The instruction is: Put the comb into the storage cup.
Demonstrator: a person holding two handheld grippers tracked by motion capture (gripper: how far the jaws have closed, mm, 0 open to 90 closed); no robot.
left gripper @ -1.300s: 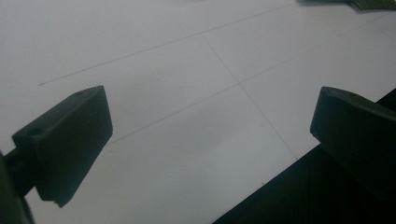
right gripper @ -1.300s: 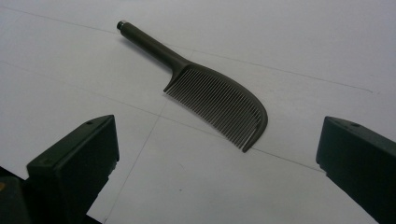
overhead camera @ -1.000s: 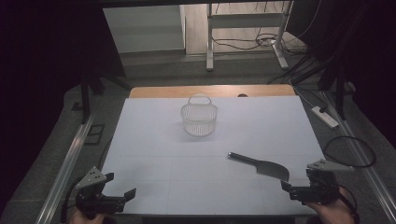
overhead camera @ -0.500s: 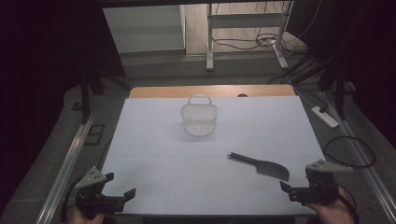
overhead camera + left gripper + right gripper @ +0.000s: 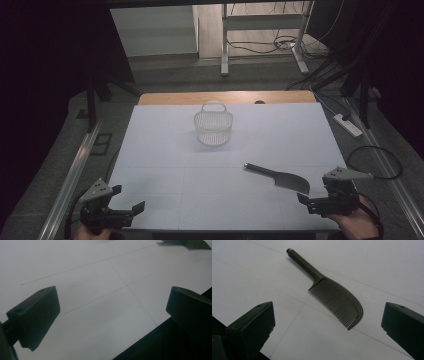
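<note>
- Two grippers sit at the near edge of the table [image 5: 165,150], one at each corner, both with jaws spread wide and nothing between them.
- Right gripper [image 5: 311,200] is just beside the comb [image 5: 280,177], which lies flat on the white top, right of centre and well apart from the basket [image 5: 213,127] farther back.
- In the right gripper view the comb [image 5: 332,293] lies ahead of the open jaws, handle pointing away, teeth facing the near left.
- Left gripper [image 5: 128,210] rests over bare table; in its own view the jaws stand far apart and only the comb's edge [image 5: 190,243] shows at the top right.
- Likely handling: a thin plastic comb, light and stiff, smooth enough to slide on the top when nudged.
- Teeth look fine and could bend or snag, so they make a poor hold.
- Best hold is probably the round handle or the solid spine, pinched across its thickness from above.
</note>
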